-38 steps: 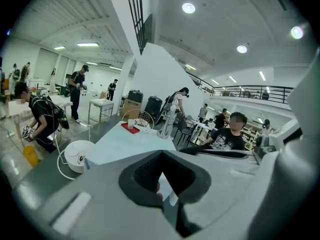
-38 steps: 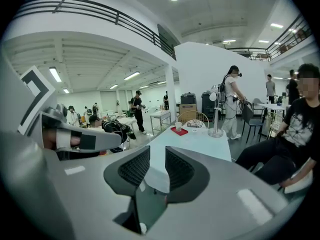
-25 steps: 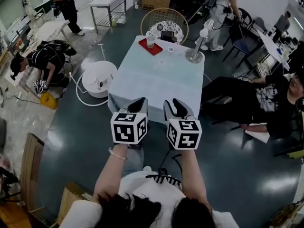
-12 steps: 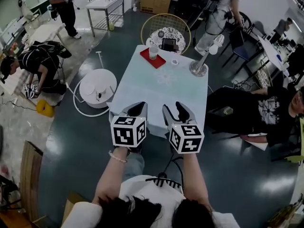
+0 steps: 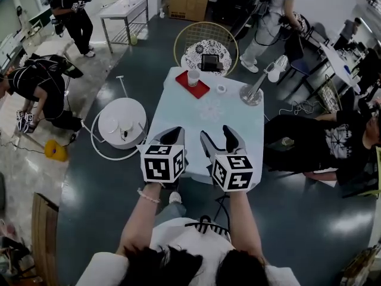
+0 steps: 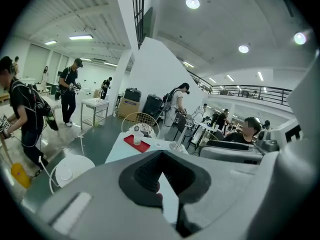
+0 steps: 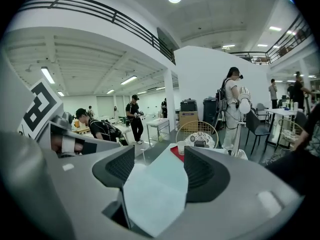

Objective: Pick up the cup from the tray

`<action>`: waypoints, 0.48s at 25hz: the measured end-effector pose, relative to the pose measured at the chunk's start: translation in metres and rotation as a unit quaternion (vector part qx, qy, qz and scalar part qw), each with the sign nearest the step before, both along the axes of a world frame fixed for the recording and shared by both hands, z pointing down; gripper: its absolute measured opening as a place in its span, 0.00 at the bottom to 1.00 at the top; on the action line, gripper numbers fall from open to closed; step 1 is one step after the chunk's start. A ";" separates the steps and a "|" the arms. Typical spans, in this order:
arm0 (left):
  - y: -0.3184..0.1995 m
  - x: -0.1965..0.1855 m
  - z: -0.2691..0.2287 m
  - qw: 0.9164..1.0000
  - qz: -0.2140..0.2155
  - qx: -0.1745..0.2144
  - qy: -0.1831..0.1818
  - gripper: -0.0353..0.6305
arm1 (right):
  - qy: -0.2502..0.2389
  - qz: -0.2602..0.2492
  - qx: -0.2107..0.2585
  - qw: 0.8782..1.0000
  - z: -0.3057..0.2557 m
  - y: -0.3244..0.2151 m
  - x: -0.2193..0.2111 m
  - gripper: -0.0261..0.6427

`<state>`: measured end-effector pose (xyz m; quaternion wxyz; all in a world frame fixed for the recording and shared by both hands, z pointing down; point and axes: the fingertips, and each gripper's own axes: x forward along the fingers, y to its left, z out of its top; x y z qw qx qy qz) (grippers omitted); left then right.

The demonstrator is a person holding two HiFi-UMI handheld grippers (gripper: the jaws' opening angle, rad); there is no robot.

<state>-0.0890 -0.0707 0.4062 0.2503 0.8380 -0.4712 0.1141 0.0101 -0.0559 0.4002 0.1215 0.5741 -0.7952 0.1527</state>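
Two grippers ride out front in the head view, low over the near edge of the pale table (image 5: 205,115). The left gripper (image 5: 171,137) has its jaws drawn together at the tips, with only a sliver of tablecloth showing between the pads in its own view and nothing held. The right gripper (image 5: 219,139) has its jaws spread well apart and holds nothing, with bare tablecloth filling the gap in the right gripper view.

The cup (image 5: 193,77) stands upright on the red tray (image 5: 200,90) at the far left corner of the table, well apart from both grippers. Against half a second ago, the cup and tray sit lower in the head view, and the whole table has slid down the frame with them. The grippers hold almost the same spot in the picture as before, side by side.

Near the tray lies a small white disc (image 5: 221,89), and a silver stand (image 5: 252,94) rises from the far right corner. Beyond the table is a wire chair (image 5: 205,43) with a patterned cushion.
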 end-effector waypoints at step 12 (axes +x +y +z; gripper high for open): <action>-0.069 -0.021 0.006 1.000 -0.008 -0.004 -0.011 0.05 | -0.001 0.007 0.017 1.000 -0.003 -0.072 -0.018 0.63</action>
